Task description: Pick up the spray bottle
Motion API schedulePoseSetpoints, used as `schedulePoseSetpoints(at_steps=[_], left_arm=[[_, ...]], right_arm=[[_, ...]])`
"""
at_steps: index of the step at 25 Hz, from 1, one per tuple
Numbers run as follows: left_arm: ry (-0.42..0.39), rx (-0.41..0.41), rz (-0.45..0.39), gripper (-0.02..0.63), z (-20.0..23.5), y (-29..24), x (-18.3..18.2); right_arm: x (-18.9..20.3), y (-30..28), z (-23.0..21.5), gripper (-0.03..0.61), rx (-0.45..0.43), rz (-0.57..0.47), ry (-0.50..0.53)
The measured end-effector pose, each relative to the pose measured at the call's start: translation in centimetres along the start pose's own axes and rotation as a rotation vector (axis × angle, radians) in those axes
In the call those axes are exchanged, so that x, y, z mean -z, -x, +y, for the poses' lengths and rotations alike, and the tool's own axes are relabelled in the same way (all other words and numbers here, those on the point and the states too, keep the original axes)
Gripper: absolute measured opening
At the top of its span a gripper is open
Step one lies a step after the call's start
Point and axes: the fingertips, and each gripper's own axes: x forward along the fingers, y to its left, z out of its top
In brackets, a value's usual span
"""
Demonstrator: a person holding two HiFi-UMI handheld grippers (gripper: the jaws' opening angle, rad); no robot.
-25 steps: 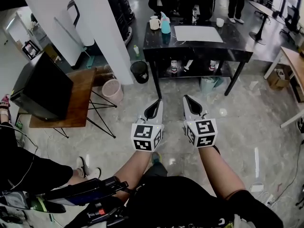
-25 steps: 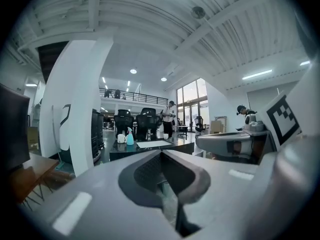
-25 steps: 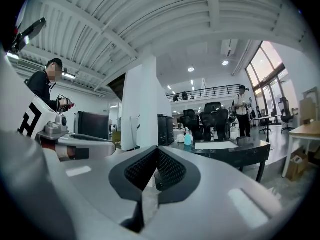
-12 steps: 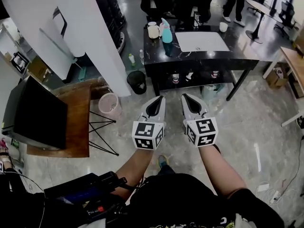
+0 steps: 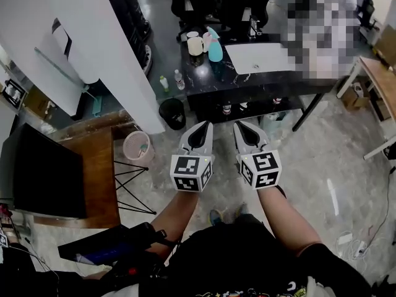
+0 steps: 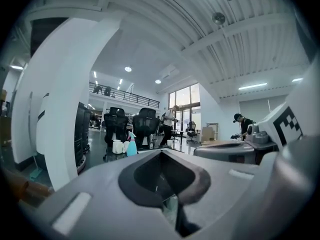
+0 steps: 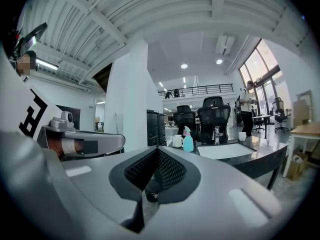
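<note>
The spray bottle [image 5: 215,47] is teal with a pale trigger head. It stands upright at the far left of a black table [image 5: 207,79], next to a white mug [image 5: 195,45]. Both gripper views show it small and far ahead: spray bottle [image 6: 132,147], spray bottle [image 7: 188,140]. My left gripper [image 5: 203,125] and right gripper [image 5: 239,124] are held side by side over the floor, well short of the table and pointing at it. Each is shut with nothing between its jaws, as the left gripper [image 6: 161,152] and right gripper [image 7: 157,148] views confirm.
A white sheet [image 5: 257,57] lies on the tabletop and small bottles stand on its lower shelf. A black bin [image 5: 171,112] and a pink basket [image 5: 137,146] sit by a white pillar [image 5: 93,48]. A wooden side table [image 5: 102,166] with a monitor [image 5: 40,172] is at my left.
The view has moved forward, so the black table and spray bottle sit nearer and lower in frame. Both grippers keep their pose and stay shut.
</note>
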Motion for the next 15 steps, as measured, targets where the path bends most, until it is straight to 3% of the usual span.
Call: schedulePoseSetpoints(at_steps=[8,15], left_arm=[[-0.004,-0.003,0.005,0.000,2.5,-3.0,-0.1],[-0.009,-0.026,0.014,0.000,5.6,-10.5,0.2]], right_arm=[[-0.2,-4.4,-1.3,0.028,-0.015,0.002,0.008],[0.3,-11.2,-5.5,0.028,-0.055,0.004,-0.002]])
